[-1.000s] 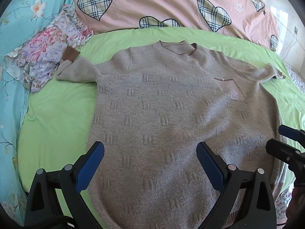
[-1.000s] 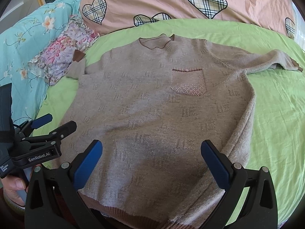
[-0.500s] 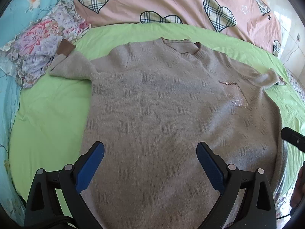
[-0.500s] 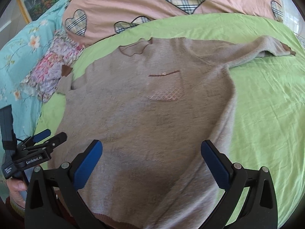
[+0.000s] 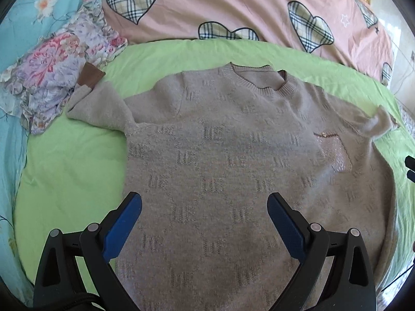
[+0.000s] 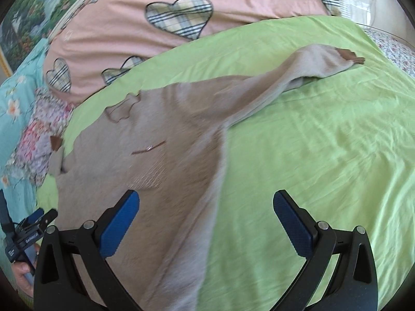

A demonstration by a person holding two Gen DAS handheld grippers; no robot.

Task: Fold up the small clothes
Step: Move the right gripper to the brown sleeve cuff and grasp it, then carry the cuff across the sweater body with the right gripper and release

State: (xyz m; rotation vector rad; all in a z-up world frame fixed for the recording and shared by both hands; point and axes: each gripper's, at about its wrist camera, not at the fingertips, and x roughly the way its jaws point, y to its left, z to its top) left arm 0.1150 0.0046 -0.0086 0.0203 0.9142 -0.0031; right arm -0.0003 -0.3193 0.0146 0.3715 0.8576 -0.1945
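Green sheet [image 6: 324, 155] filling my view; I am swinging my right claw [image 6: 206, 208], wide and empty, toward the sweater's [image 5: 233, 168] right sleeve [image 6: 285, 77]; left claw [image 5: 205, 211] hovering wide.

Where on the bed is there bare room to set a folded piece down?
Bare green sheet lies to the right of the sweater, below its outstretched sleeve. A narrower bare strip sits left of the sweater, bordered by the floral cloth. The middle is covered by the sweater; the top edge is crowded by the heart-print quilt.

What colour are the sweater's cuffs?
Brown cuffs on a beige sweater; clearest in the left wrist view.
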